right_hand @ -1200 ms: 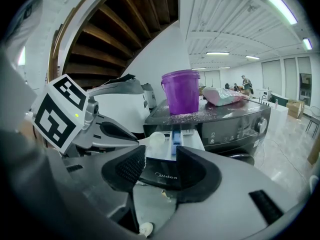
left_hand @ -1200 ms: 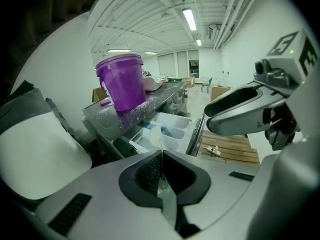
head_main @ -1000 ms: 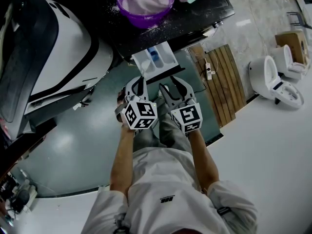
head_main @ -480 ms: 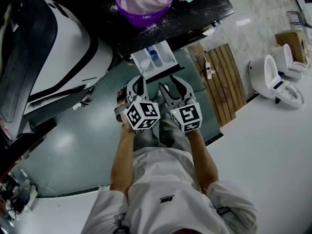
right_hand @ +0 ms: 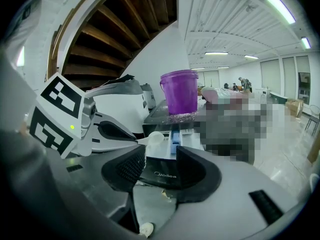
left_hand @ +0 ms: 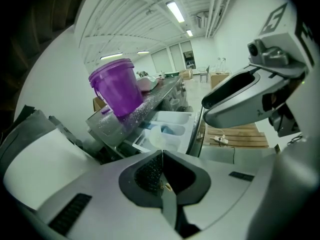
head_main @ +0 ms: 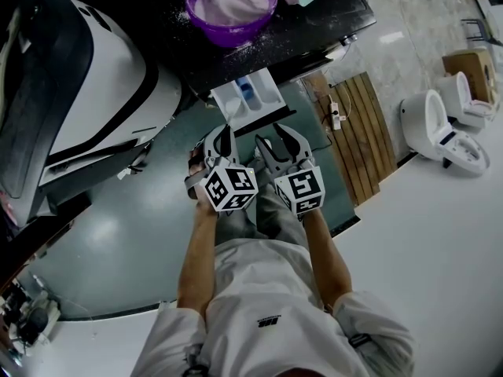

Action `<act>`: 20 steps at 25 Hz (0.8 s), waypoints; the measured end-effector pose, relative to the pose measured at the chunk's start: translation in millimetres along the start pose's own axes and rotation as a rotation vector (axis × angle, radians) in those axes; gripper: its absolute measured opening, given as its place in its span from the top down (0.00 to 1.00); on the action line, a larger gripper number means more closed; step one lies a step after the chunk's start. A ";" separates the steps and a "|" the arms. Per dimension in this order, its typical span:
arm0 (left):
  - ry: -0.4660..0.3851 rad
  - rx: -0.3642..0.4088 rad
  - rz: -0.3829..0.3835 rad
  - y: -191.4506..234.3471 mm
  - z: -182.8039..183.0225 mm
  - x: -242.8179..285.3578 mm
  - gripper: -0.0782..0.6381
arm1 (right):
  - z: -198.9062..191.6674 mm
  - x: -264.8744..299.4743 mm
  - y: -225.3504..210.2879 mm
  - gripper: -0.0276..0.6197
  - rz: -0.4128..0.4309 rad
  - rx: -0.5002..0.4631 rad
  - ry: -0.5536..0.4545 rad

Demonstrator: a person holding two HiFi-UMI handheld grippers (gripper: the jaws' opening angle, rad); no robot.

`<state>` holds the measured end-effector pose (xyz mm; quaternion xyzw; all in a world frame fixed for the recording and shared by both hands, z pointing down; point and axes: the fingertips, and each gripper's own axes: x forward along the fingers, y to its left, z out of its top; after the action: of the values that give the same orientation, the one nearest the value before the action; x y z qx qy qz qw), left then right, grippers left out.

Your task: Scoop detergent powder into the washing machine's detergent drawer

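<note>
Your left gripper (head_main: 222, 136), jaws shut on nothing, has only rolled slightly beside the right gripper (head_main: 277, 136), jaws apart and empty, so both hang short of the open detergent drawer (head_main: 263, 100), where a white scoop (left_hand: 159, 139) lies below the purple powder tub (head_main: 230, 6).

Purple bucket (head_main: 233, 37) of white powder (head_main: 232, 1); white detergent drawer (head_main: 268, 111) with one blue compartment (head_main: 245, 89) — black washing-machine top (head_main: 305, 28) speckled white; teal floor (head_main: 149, 210), pale wooden slats (head_main: 357, 124).

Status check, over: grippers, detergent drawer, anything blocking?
Left gripper shut, empty; right gripper open, empty. Detergent drawer pulled out; purple powder bucket uncovered behind it. Nothing blocking.
</note>
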<state>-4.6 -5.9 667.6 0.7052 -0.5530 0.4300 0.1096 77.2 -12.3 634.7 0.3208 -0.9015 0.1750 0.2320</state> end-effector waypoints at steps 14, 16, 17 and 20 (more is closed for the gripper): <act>0.007 -0.010 -0.017 -2.9 -0.8 -1.5 0.87 | 0.4 0.2 1.4 0.66 -0.003 -0.009 0.003; 0.000 -0.012 -0.022 -2.7 0.7 -1.5 0.87 | 1.1 0.3 1.4 0.66 -0.004 -0.010 0.001; -0.012 -0.023 -0.023 -1.6 2.4 -2.9 0.87 | 1.8 0.1 1.8 0.66 -0.006 -0.011 0.000; -0.069 -0.101 -0.042 1.9 7.4 -10.3 0.87 | 6.2 -1.3 2.5 0.66 -0.010 -0.016 -0.008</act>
<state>-2.9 -4.3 655.1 0.7244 -0.5627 0.3746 0.1351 74.6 -12.7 628.5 0.3241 -0.9022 0.1651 0.2319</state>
